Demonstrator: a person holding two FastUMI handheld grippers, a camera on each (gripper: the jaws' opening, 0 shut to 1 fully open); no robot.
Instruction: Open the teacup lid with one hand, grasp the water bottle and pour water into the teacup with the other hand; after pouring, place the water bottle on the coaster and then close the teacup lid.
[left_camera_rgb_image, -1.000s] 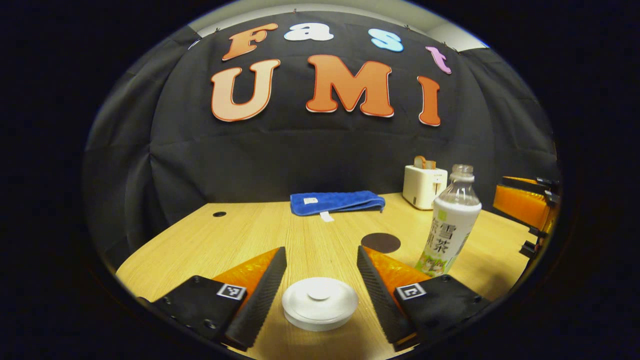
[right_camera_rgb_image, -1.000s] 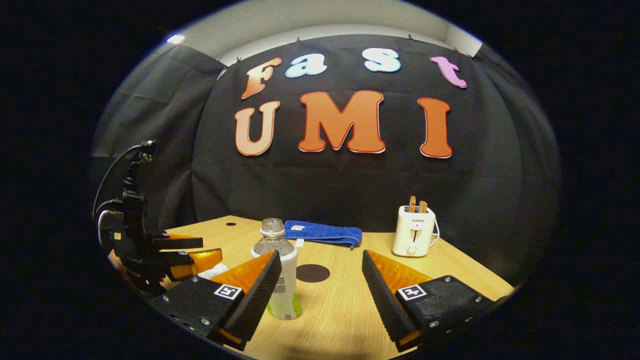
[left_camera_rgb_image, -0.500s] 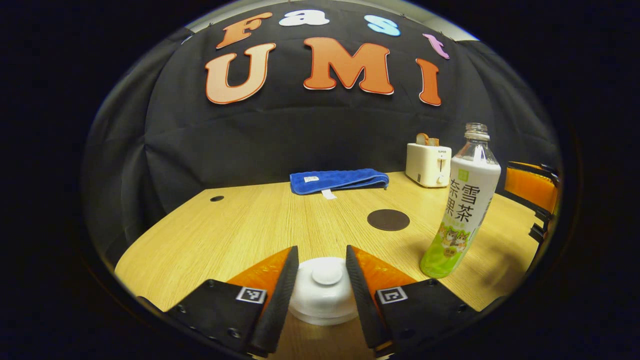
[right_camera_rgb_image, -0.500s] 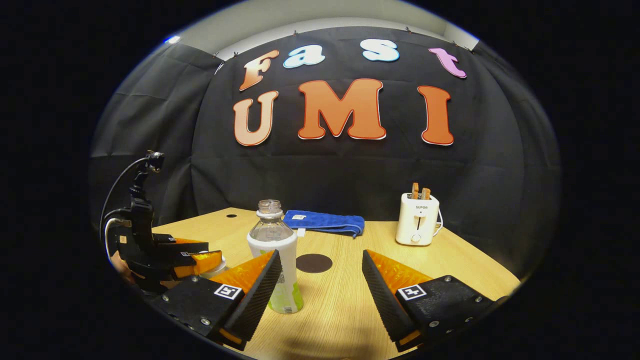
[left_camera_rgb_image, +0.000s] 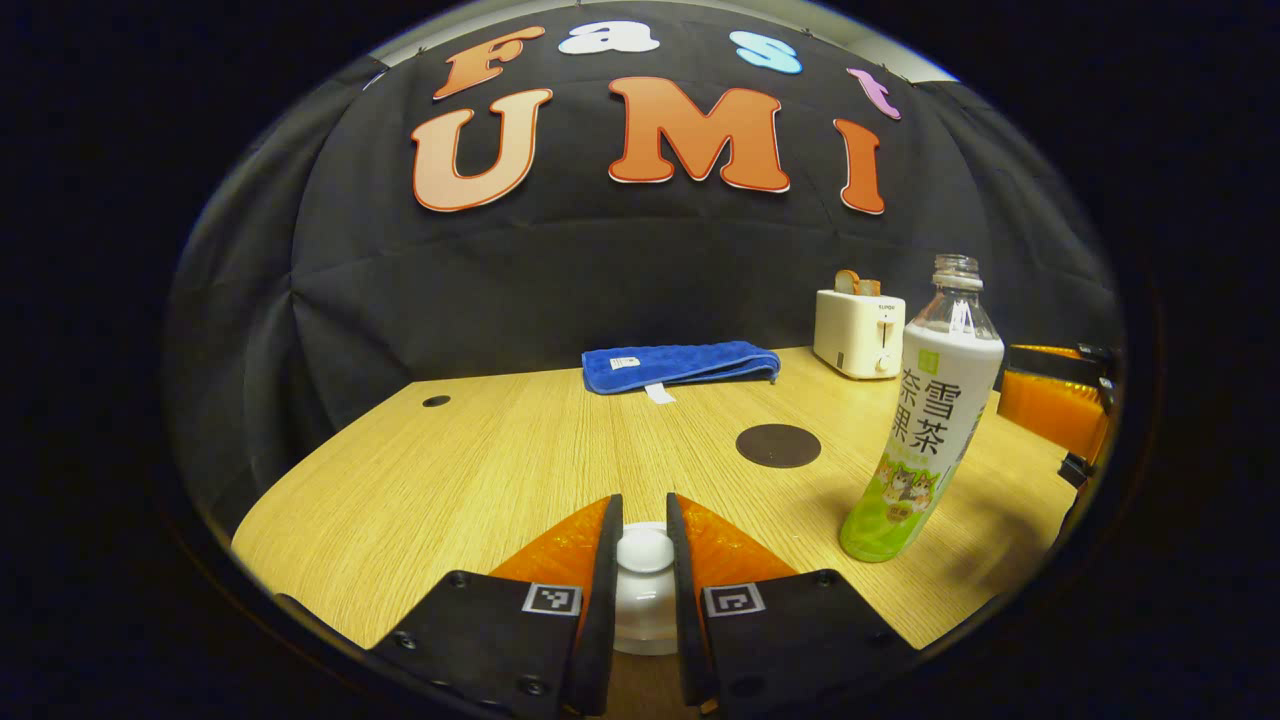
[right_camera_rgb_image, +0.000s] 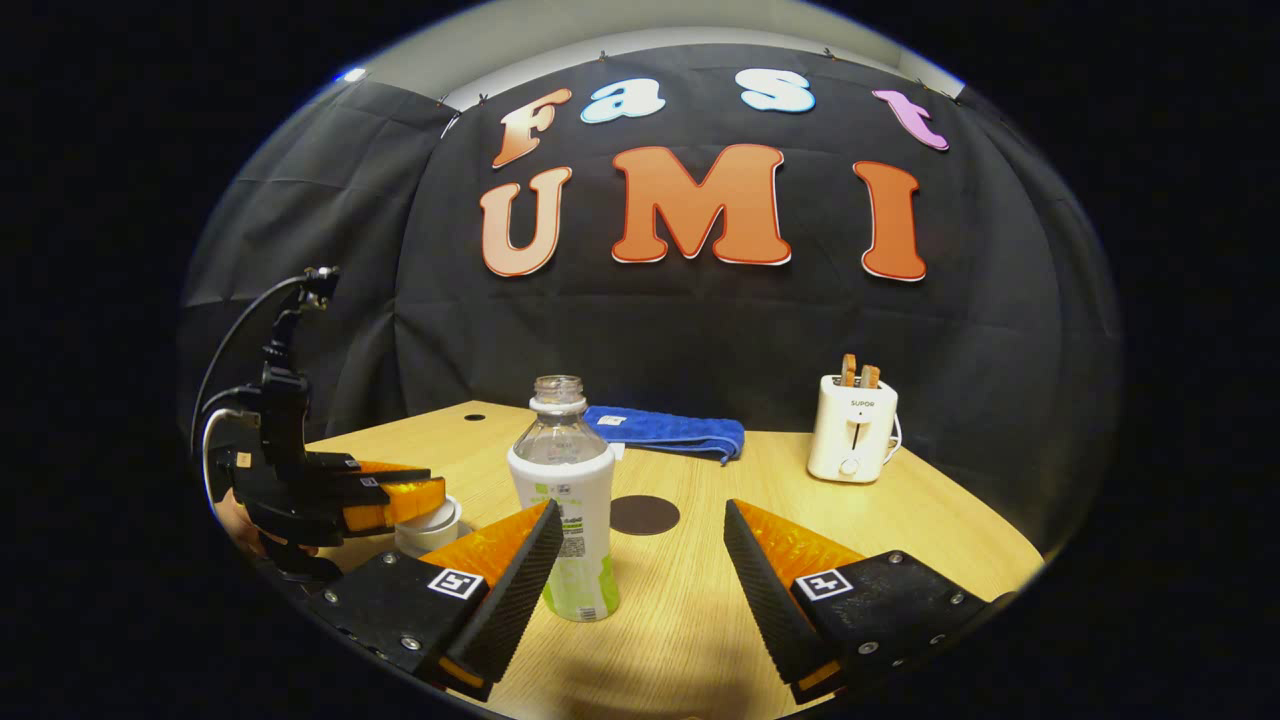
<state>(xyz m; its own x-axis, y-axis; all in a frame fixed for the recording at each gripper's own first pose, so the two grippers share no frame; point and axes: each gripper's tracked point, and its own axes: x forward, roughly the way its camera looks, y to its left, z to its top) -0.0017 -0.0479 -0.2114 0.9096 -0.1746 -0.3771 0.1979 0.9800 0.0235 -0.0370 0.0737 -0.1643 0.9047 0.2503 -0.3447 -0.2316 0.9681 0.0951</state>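
In the left gripper view my left gripper (left_camera_rgb_image: 642, 508) is shut on the round knob (left_camera_rgb_image: 644, 551) of the white teacup lid (left_camera_rgb_image: 640, 622), which still sits low on the cup. The capless water bottle (left_camera_rgb_image: 925, 420) stands upright to the right, white and green labelled. A dark round coaster (left_camera_rgb_image: 778, 445) lies behind it. In the right gripper view my right gripper (right_camera_rgb_image: 640, 514) is open, with the bottle (right_camera_rgb_image: 565, 490) just beyond its left finger and untouched. The left gripper (right_camera_rgb_image: 385, 497) is over the white teacup (right_camera_rgb_image: 432, 527) at far left.
A folded blue towel (right_camera_rgb_image: 665, 431) lies at the back of the wooden table (right_camera_rgb_image: 690, 610), against the black cloth wall. A white toaster (right_camera_rgb_image: 852, 428) with toast stands at the back right. The coaster (right_camera_rgb_image: 645, 514) lies between bottle and towel.
My left gripper came down and forward over the lid and its fingers closed onto the knob. My right gripper shifted a little, so the bottle now stands nearer its left finger.
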